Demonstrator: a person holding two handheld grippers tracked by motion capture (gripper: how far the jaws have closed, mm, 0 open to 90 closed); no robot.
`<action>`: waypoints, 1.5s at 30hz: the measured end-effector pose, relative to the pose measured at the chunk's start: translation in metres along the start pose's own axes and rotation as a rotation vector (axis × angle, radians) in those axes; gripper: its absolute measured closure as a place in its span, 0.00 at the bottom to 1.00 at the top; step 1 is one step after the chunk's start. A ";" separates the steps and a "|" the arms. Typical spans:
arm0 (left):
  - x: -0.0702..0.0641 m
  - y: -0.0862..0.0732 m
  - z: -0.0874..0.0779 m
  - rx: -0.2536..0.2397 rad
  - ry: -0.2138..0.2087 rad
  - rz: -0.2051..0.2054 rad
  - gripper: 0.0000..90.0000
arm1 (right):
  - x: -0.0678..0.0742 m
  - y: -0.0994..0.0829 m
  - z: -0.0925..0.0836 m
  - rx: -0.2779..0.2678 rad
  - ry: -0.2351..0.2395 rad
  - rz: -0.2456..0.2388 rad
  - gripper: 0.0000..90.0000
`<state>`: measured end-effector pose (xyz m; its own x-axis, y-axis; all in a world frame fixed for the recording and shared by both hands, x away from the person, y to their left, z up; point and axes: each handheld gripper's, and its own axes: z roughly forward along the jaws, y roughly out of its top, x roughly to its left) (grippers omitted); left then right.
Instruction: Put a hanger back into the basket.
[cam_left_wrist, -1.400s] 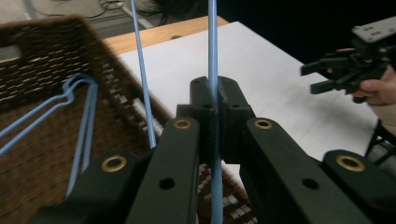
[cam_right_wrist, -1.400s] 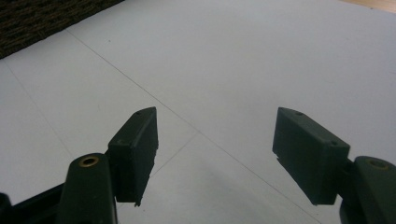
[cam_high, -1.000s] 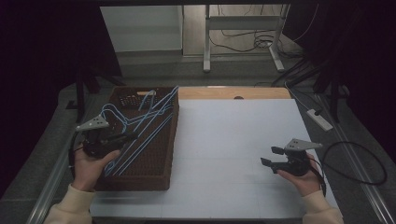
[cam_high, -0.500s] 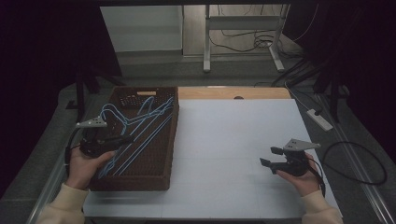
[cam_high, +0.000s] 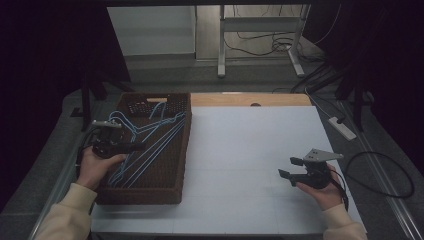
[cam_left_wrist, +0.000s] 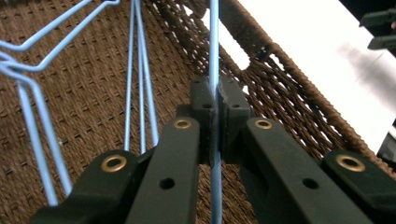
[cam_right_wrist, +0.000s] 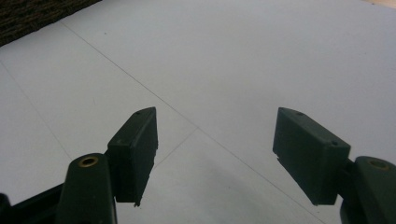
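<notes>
**Gripping a hanger in the basket**

Clamping down now: the left tongs (cam_left_wrist: 217, 105) have a blue wire hanger (cam_left_wrist: 214, 51) pinched between their pads, the wire running straight up through the closed jaws. From above, the left tongs (cam_high: 131, 146) sit over the brown woven basket (cam_high: 182, 150) at the table's left side, and the held hanger is part of a loose pile of blue hangers (cam_high: 150, 137) lying on the basket floor.

Over on the right, the other tongs (cam_high: 286, 167) wait just above the white table (cam_high: 250, 150), well apart from the basket, jaws spread wide with nothing between them, only bare tabletop ahead (cam_right_wrist: 215, 140).

So where does the job stand? The grip looks done, and that is about all. No hanger lies out on the table, and the whole pile sits in the basket. My read: lifting this one free of its tangled neighbours comes next, and the rest remain.
</notes>
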<state>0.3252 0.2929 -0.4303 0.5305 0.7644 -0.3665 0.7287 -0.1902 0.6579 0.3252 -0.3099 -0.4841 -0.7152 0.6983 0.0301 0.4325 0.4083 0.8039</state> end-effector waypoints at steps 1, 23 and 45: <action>0.002 -0.001 0.000 0.004 0.021 0.001 0.96 | 0.000 0.000 0.000 0.003 -0.001 -0.002 0.35; 0.026 -0.015 0.027 0.239 0.345 -0.060 0.82 | 0.001 0.000 0.001 0.006 0.000 -0.005 0.35; -0.059 -0.025 -0.019 -0.161 0.206 0.152 0.37 | 0.001 0.000 -0.001 0.006 -0.003 -0.004 0.34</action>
<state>0.2674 0.2644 -0.4129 0.5171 0.8467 -0.1251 0.5608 -0.2248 0.7969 0.3237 -0.3095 -0.4837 -0.7151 0.6986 0.0250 0.4329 0.4145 0.8005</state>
